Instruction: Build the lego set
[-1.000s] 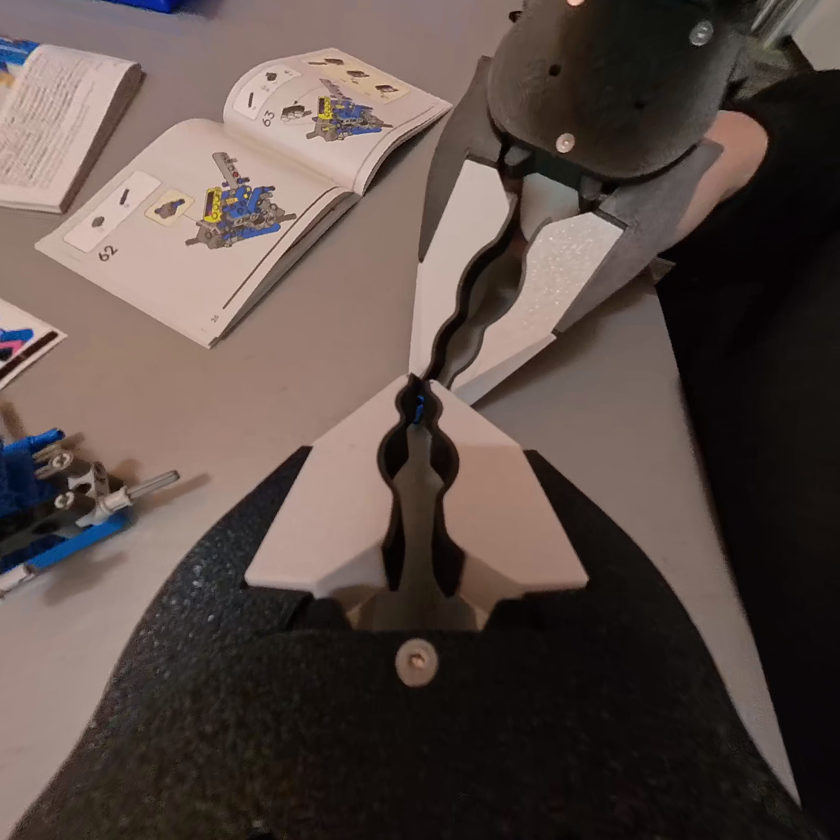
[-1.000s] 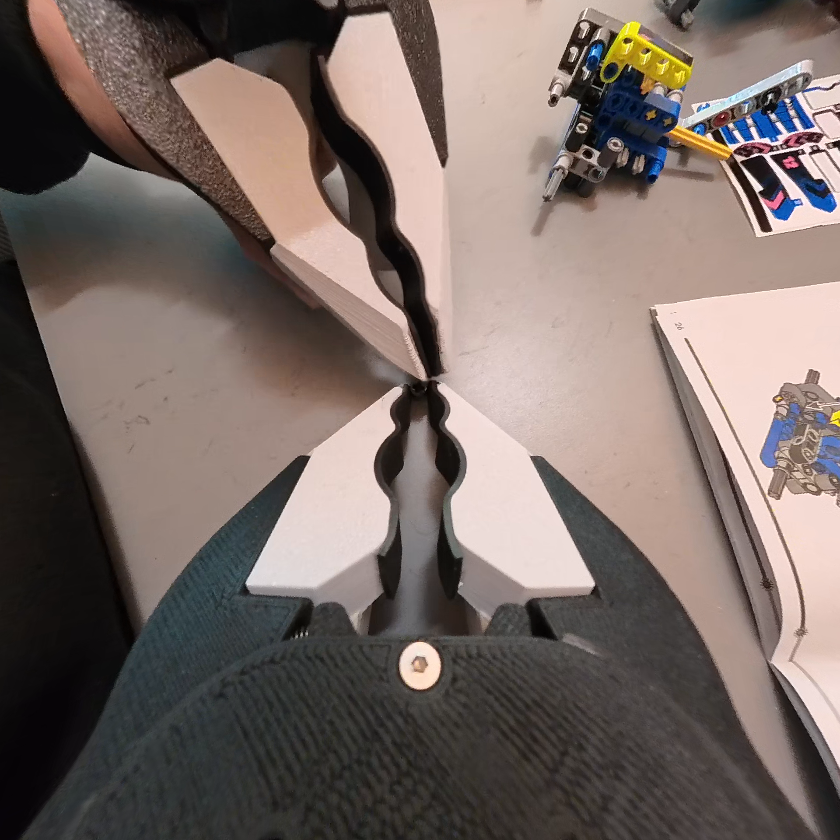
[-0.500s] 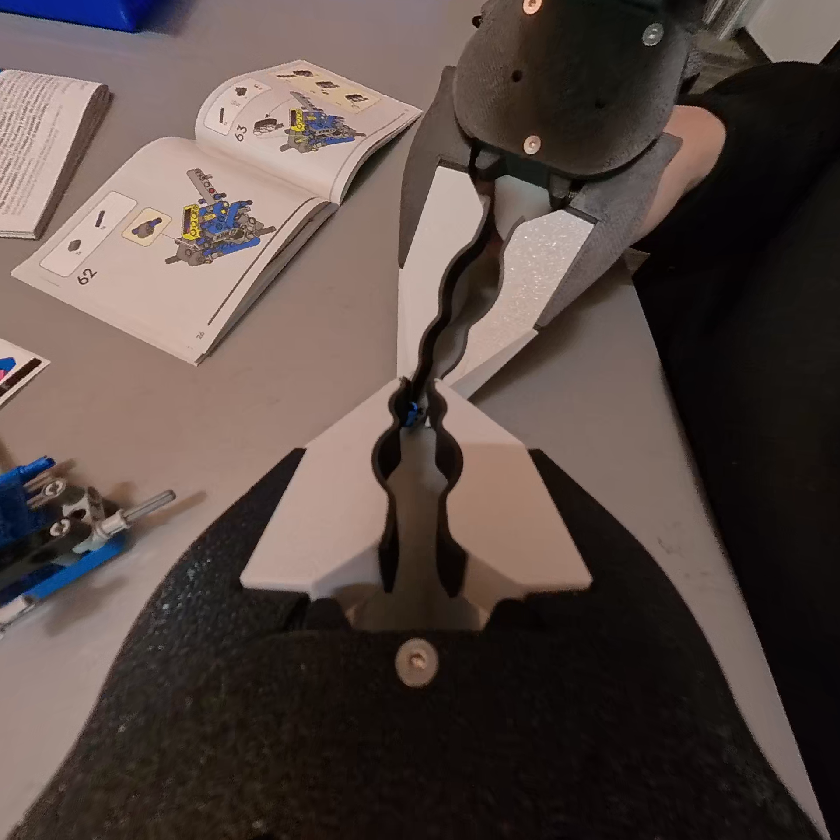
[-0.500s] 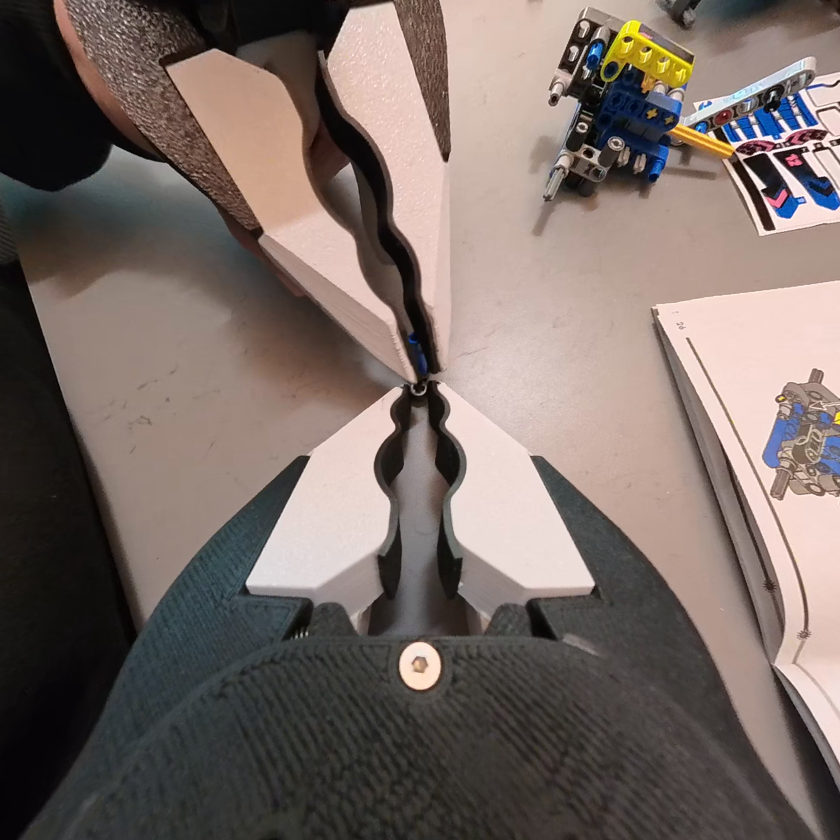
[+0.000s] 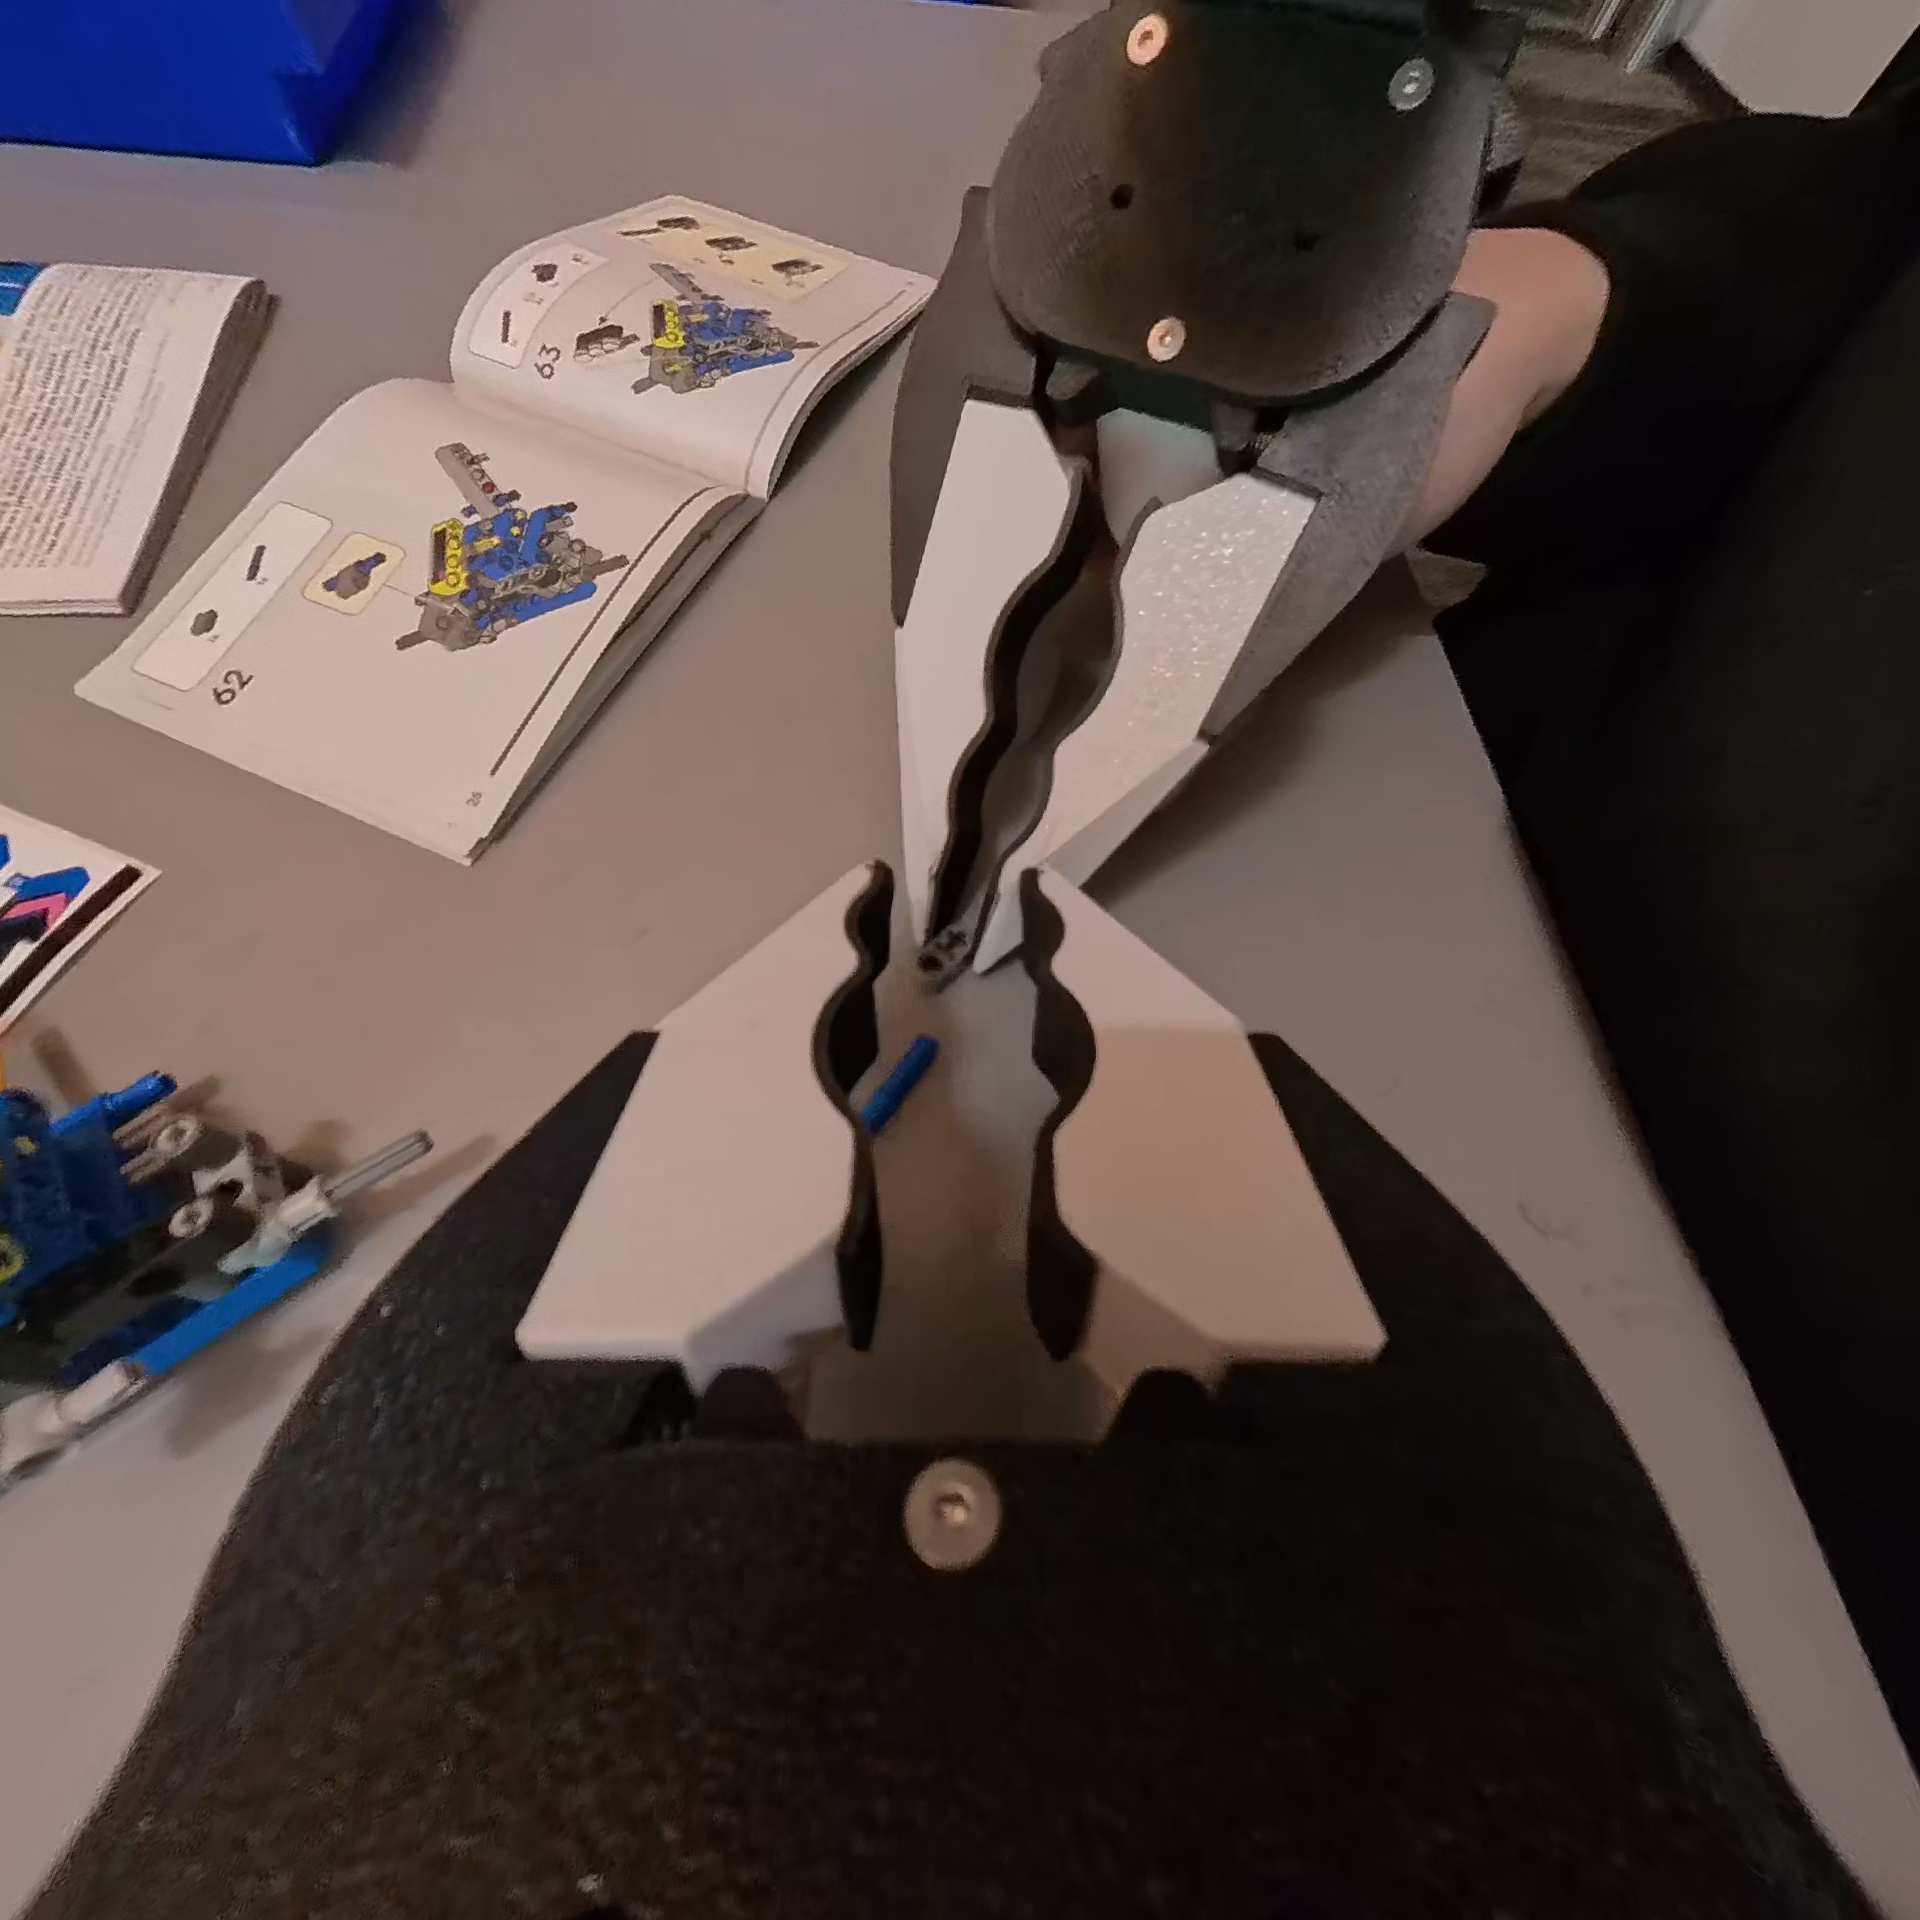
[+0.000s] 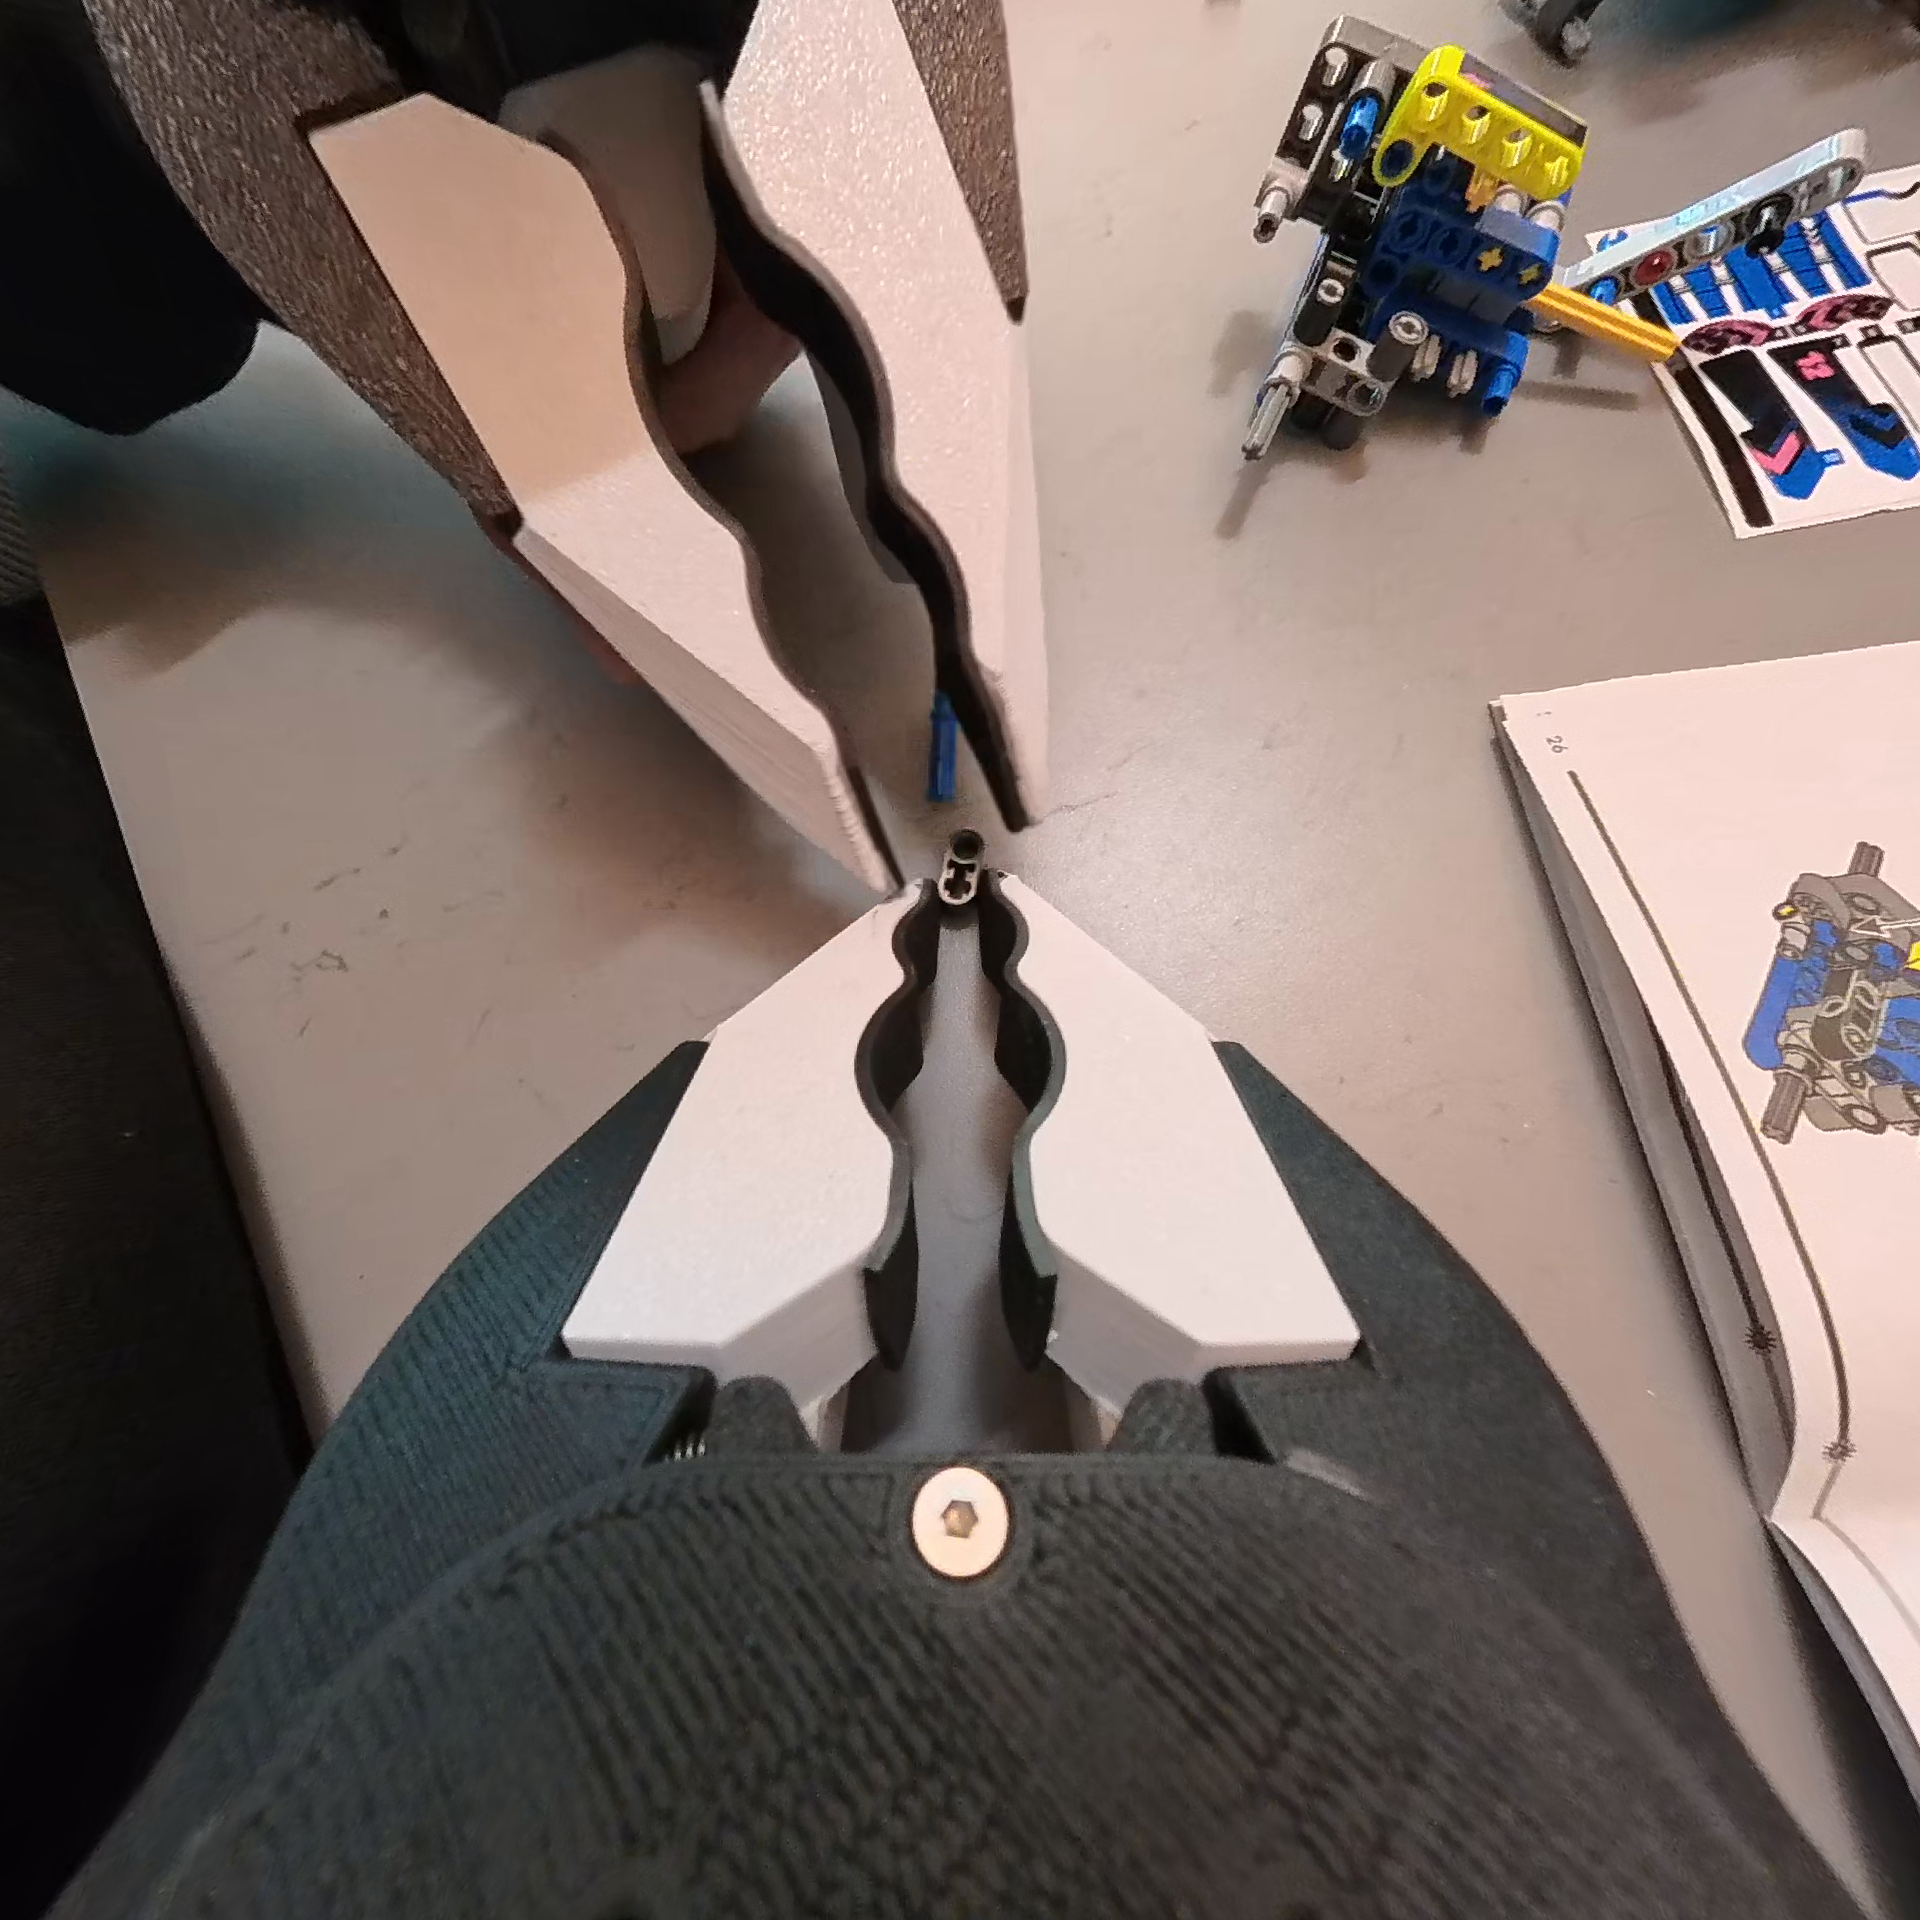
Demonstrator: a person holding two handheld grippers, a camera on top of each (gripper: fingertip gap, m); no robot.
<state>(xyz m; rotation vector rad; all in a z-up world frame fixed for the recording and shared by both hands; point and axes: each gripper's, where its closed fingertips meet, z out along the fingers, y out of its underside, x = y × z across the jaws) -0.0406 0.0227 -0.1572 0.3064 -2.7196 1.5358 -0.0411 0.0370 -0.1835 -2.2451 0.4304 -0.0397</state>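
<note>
Grey tabletop (image 5: 727, 935) fills both wrist views, scuffed and bare near me. My left gripper (image 5: 956, 904) is released, its jaws spread, and the blue pin (image 5: 896, 1081) lies loose on the surface between them, apart from both pads. My right gripper (image 6: 964, 894) is clenched on a small dark connector (image 6: 961, 871), pinched only at the very tips.

My worry: the pin is small and round, so a careless closing of the left gripper could roll or flick it toward the table edge just beside me. The connector is held by so little that any nudge from the other gripper could twist it out. The two grippers sit nose to nose, so they crowd each other.

Farther out, well apart, stands the half-built blue and yellow model (image 6: 1423, 239), with the sticker sheet (image 6: 1787, 353) beside it. Beyond lies the open instruction booklet (image 5: 499, 540), a second folded leaflet (image 5: 104, 416), and a blue box (image 5: 197, 73) at the far edge
</note>
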